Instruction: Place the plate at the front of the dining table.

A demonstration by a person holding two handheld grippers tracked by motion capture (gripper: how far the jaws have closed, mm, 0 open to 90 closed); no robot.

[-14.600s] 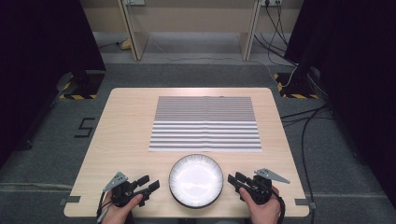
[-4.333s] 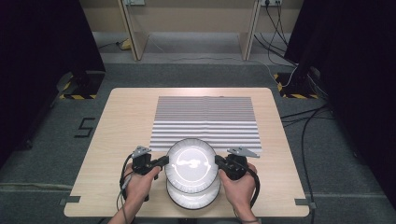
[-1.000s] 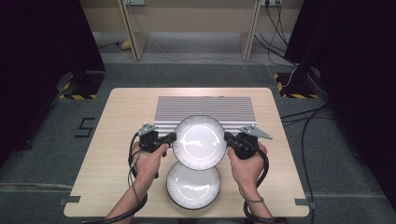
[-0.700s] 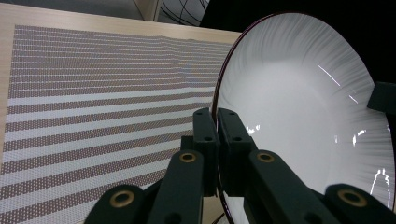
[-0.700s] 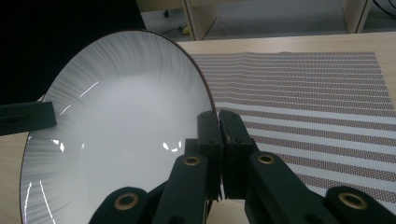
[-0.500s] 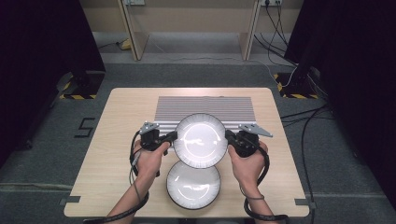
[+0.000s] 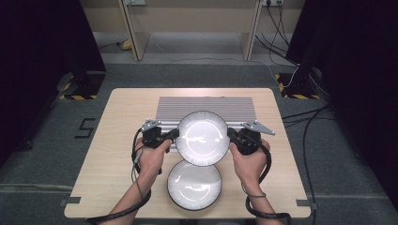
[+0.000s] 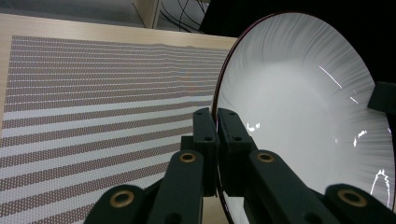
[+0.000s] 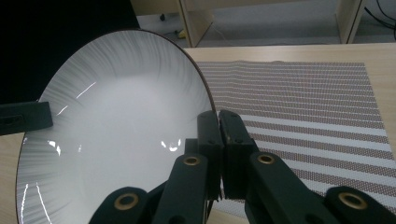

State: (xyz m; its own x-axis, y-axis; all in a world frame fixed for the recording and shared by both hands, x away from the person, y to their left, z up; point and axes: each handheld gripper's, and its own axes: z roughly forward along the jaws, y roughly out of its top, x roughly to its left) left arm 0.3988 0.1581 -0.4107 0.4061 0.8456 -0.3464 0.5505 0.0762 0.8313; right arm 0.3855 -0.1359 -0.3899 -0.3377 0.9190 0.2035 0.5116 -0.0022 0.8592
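Note:
A white ribbed plate point(image 7: 202, 138) with a dark rim hangs above the table, held by both grippers. My left gripper point(image 7: 174, 135) is shut on its left rim, and the left gripper view has the rim pinched between the jaws of that gripper point(image 8: 217, 128) with the plate point(image 8: 299, 121) to their right. My right gripper point(image 7: 231, 135) is shut on the right rim; in the right gripper view the plate point(image 9: 116, 135) lies left of the gripper point(image 9: 218, 130). A second matching plate point(image 7: 194, 184) rests on the table near the front edge.
A striped placemat point(image 7: 206, 108) lies on the far half of the wooden table point(image 7: 108, 154), partly under the raised plate. Dark curtains and cables flank the table on the floor.
The raised plate stays almost still over the last second, drifting slightly toward the mat. Earlier, both grippers lifted it off the plate that stays on the table.

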